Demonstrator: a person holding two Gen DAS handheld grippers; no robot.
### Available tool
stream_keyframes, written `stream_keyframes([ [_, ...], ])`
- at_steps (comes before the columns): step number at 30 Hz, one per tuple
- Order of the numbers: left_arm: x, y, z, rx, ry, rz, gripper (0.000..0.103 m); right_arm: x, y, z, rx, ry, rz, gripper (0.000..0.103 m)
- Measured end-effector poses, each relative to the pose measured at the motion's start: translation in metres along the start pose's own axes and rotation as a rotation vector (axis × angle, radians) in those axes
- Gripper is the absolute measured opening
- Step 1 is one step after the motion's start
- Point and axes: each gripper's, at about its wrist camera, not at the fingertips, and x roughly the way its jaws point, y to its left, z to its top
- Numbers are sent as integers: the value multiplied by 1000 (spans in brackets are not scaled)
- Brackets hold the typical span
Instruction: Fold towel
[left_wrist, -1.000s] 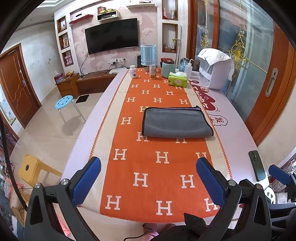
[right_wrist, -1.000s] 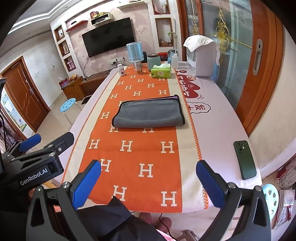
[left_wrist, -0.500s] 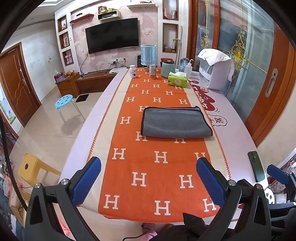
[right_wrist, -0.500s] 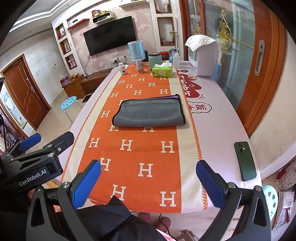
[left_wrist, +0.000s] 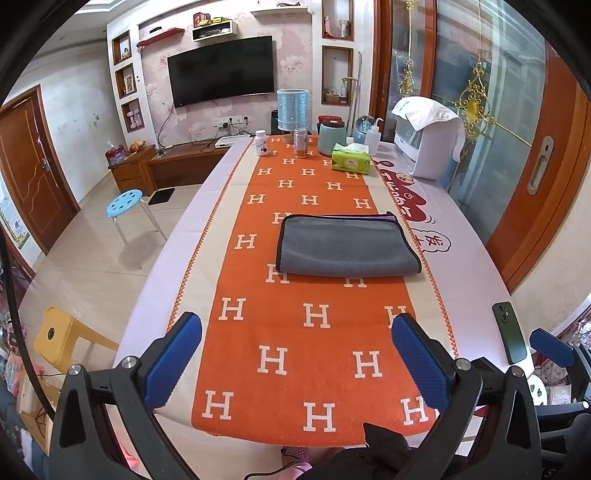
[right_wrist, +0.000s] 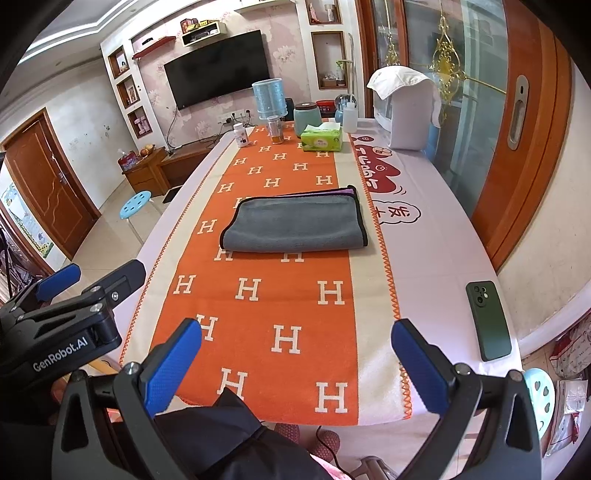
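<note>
A grey towel (left_wrist: 345, 245) with black trim lies folded flat on the orange H-pattern runner (left_wrist: 295, 332), mid-table; a purple layer shows at its far right corner. It also shows in the right wrist view (right_wrist: 295, 225). My left gripper (left_wrist: 295, 358) is open and empty, over the near end of the table, well short of the towel. My right gripper (right_wrist: 295, 362) is open and empty at the near table edge. The left gripper's body also shows at the left of the right wrist view (right_wrist: 74, 306).
A dark green phone (right_wrist: 487, 319) lies at the near right of the table. A tissue box (left_wrist: 351, 158), jars, bottles and a blue canister (left_wrist: 292, 110) stand at the far end. A white appliance (left_wrist: 424, 144) stands at the far right. Stools stand on the floor at left.
Both grippers have drifted slightly forward and up; the view of the table shifts a little. The towel has not moved. Both stay open.
</note>
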Motion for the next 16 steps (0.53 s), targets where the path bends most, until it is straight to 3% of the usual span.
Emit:
stream_keyframes([
  [16,0,0,0,-1,0,-1,102,7,-6,-4,4,16,-5,103],
])
